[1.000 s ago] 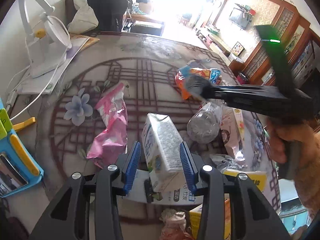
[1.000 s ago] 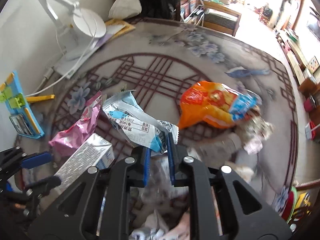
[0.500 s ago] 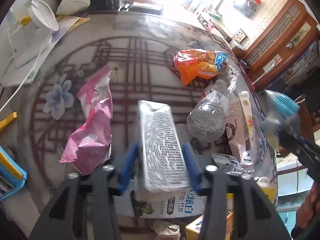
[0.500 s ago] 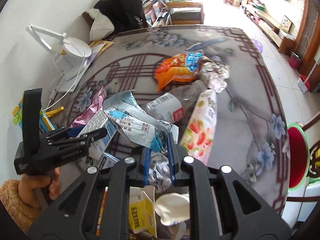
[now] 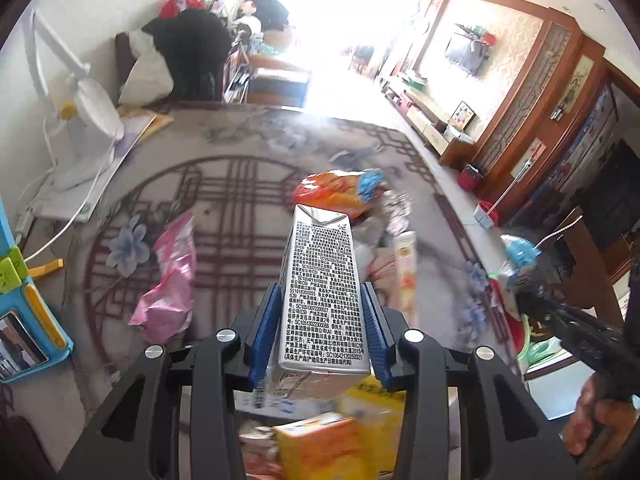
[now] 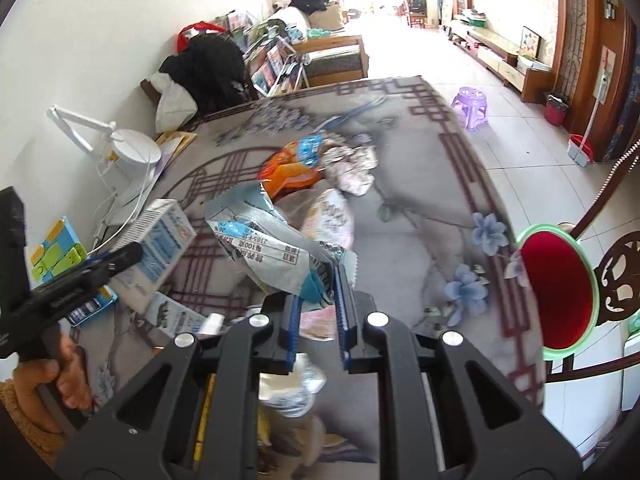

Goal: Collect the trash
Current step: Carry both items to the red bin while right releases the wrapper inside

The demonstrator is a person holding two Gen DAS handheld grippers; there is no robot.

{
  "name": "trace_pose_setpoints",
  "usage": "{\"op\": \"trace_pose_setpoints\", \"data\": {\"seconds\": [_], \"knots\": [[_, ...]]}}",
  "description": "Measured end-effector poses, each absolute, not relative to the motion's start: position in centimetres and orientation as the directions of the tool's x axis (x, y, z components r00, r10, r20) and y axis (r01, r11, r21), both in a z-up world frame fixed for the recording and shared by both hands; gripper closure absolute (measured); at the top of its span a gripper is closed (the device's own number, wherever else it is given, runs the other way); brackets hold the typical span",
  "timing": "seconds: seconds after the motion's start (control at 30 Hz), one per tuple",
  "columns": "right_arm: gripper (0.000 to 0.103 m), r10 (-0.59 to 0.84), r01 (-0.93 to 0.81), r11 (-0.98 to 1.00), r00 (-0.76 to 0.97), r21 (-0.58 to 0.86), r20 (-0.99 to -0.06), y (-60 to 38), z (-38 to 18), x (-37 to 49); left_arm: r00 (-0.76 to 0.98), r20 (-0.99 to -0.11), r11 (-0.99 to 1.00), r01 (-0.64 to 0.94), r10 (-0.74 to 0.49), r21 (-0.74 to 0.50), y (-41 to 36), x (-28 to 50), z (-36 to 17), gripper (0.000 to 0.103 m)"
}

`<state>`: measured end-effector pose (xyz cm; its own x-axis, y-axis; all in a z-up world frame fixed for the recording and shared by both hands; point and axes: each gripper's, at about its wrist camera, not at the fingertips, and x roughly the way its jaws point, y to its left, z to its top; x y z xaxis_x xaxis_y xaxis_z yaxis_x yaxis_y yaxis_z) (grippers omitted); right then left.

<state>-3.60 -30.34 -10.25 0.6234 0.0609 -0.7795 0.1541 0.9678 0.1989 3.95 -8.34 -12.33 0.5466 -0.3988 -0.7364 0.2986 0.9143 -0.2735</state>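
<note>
The left gripper [image 5: 320, 320] has its two blue pads pressed against the sides of one silver carton [image 5: 322, 292], which it holds upright and lifted above the table [image 5: 248, 152]. The right gripper [image 6: 318, 300] is almost fully closed, and its pads pinch the corner of one blue and silver wrapper [image 6: 272, 248], also raised from the table. On the patterned cloth I count one pink bag [image 5: 170, 280] at the left, one orange snack bag [image 5: 336, 194] behind the carton, and one crumpled silver wrapper [image 6: 352, 164] just beside the orange bag. Two yellow boxes [image 5: 328, 444] lie under the left gripper, blurred. One white desk lamp [image 5: 80, 120] stands at the far left edge. One red bin with a green rim [image 6: 560, 288] stands beside the table on the right.
</note>
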Motion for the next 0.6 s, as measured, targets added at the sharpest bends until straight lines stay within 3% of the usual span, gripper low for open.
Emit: {"op": "trace_pose_setpoints", "data": {"seconds": [0.3,0.47,0.53,0.57,0.6], "knots": [[0.087,-0.149,0.383,0.919,0.550,0.089,-0.822,-46.0,-12.9,-6.3,0.507,-0.691,0.844,0.440,-0.516,-0.307,-20.0,1.9,-10.9,0.065],[0.086,-0.186,0.461,0.885,0.465,0.058,-0.866,-53.4,-16.4,-6.3,0.436,-0.689,0.783,0.532,-0.579,-0.322,-27.0,0.7,-11.3,0.065],[0.081,-0.196,0.473,0.880,0.448,0.045,-0.872,-55.2,-17.4,-6.2,0.409,-0.690,0.757,0.571,-0.598,-0.318,-29.3,0.4,-11.6,0.065],[0.069,-0.201,0.477,0.878,0.436,0.036,-0.877,-56.0,-17.9,-6.1,0.394,-0.692,0.744,0.589,-0.605,-0.315,-30.5,0.3,-11.8,0.065],[0.050,-0.212,0.486,0.874,0.426,0.025,-0.880,-56.5,-18.3,-6.0,0.376,-0.694,0.728,0.608,-0.615,-0.316,-31.8,0.2,-12.1,0.065]]}}
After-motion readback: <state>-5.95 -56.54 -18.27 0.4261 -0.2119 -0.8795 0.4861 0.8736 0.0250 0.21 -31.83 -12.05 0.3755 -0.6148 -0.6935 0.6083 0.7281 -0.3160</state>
